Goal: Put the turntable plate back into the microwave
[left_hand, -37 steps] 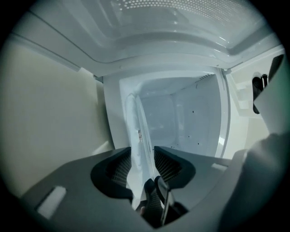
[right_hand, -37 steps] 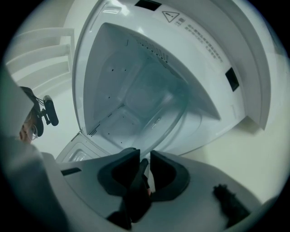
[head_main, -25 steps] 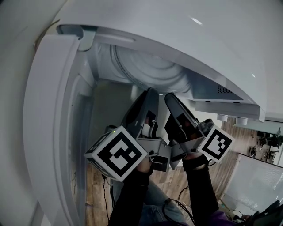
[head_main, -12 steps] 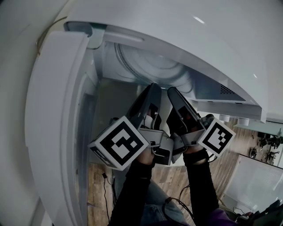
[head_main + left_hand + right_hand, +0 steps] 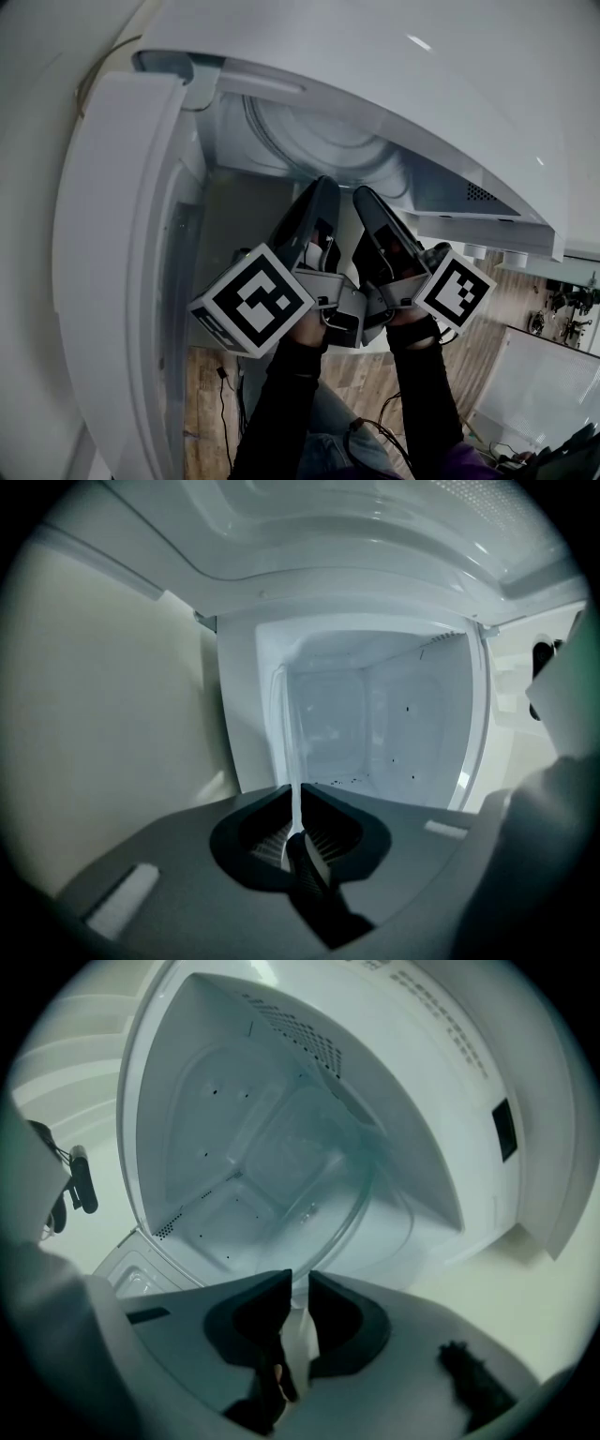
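Head view looks steeply down on the open microwave [image 5: 394,84], its door [image 5: 112,244] swung out toward nine o'clock. Both grippers reach in from six o'clock, side by side. The left gripper [image 5: 321,199] is just beside the right gripper [image 5: 367,208], with the person's dark sleeves [image 5: 281,412] behind them. The glass plate [image 5: 319,141] lies at twelve o'clock from their tips, in the mouth of the microwave under its top edge, and is carried by its near rim.

Left gripper view shows the plate edge-on, a thin pale line rising toward twelve o'clock from the jaws, which are pressed together on its rim. Right gripper view shows the clear disc tilting away toward one o'clock into the white interior. Its rim is between the jaws, which are closing and pinch it.
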The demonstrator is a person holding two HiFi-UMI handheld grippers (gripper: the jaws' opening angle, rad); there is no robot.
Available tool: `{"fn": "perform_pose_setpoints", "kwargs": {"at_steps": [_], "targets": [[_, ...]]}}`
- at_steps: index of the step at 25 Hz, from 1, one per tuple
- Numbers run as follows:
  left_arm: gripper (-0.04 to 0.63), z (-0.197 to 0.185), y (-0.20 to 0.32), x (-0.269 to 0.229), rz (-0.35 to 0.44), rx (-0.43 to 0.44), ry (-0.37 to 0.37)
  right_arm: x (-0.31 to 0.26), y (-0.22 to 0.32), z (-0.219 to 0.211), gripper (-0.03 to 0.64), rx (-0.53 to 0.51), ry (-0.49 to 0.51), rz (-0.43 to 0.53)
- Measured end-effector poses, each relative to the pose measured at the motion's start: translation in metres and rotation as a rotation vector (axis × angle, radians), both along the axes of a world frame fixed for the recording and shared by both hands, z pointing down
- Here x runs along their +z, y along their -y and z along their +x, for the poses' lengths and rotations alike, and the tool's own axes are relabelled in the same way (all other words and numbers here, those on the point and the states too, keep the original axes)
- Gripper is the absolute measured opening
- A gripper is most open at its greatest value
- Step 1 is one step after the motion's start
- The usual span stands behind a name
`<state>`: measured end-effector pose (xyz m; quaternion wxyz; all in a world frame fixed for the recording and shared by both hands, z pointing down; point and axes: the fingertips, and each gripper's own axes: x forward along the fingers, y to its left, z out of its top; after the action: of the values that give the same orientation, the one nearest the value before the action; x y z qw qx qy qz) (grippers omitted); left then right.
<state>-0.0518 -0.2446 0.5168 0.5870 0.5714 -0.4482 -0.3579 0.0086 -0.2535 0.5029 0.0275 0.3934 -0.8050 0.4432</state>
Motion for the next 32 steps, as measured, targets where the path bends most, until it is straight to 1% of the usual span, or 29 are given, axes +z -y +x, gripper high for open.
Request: {"fn": "perform_pose_setpoints", "kwargs": {"at_steps": [2, 4, 7, 8, 10, 12, 15, 18, 19, 21, 24, 27, 29, 32], "targets": [[0.038, -0.001, 0.001, 0.0, -0.004, -0.001, 0.015, 0.0, -0.001, 0.001, 0.051, 0.005, -0.013, 0.0], [0.038, -0.001, 0.001, 0.0, 0.002, -0.002, 0.026, -0.001, -0.002, 0.005, 0.049, 0.013, -0.019, 0.0], [0.043, -0.001, 0.0, -0.001, 0.03, -0.01, 0.037, -0.004, -0.005, 0.008, 0.051, 0.022, -0.013, 0.004], [0.039, -0.001, -0.002, 0.0, 0.027, -0.015, 0.044, -0.004, -0.006, 0.009, 0.051, 0.023, -0.011, 0.005], [0.027, -0.004, -0.006, 0.005, 0.007, -0.022, 0.073, -0.004, -0.008, 0.011, 0.049, 0.024, -0.005, 0.009], [0.012, -0.005, -0.008, 0.007, 0.01, -0.03, 0.101, -0.003, -0.008, 0.014, 0.051, 0.024, -0.007, 0.014], [0.028, -0.008, -0.009, 0.007, 0.014, -0.037, 0.131, -0.005, -0.013, 0.017, 0.051, 0.027, -0.017, 0.027], [0.028, -0.013, -0.018, 0.007, -0.012, -0.048, 0.175, -0.012, -0.02, 0.016, 0.051, 0.021, 0.001, 0.039], [0.016, -0.013, -0.023, 0.005, -0.013, -0.051, 0.197, -0.016, -0.023, 0.015, 0.051, 0.014, 0.007, 0.046], [0.005, -0.008, -0.033, -0.006, 0.013, -0.049, 0.257, -0.024, -0.03, 0.011, 0.051, -0.014, 0.006, 0.07], [0.005, 0.004, -0.05, -0.032, 0.071, -0.031, 0.341, -0.045, -0.048, 0.007, 0.049, -0.086, -0.031, 0.117], [0.005, 0.01, -0.069, -0.064, 0.111, -0.016, 0.445, -0.078, -0.068, 0.005, 0.049, -0.146, -0.013, 0.163], [0.005, 0.009, -0.074, -0.095, 0.182, -0.014, 0.555, -0.107, -0.075, 0.003, 0.049, -0.175, -0.008, 0.231], [0.005, 0.01, -0.083, -0.156, 0.302, -0.037, 0.754, -0.158, -0.084, 0.004, 0.049, -0.207, -0.063, 0.357]]}}
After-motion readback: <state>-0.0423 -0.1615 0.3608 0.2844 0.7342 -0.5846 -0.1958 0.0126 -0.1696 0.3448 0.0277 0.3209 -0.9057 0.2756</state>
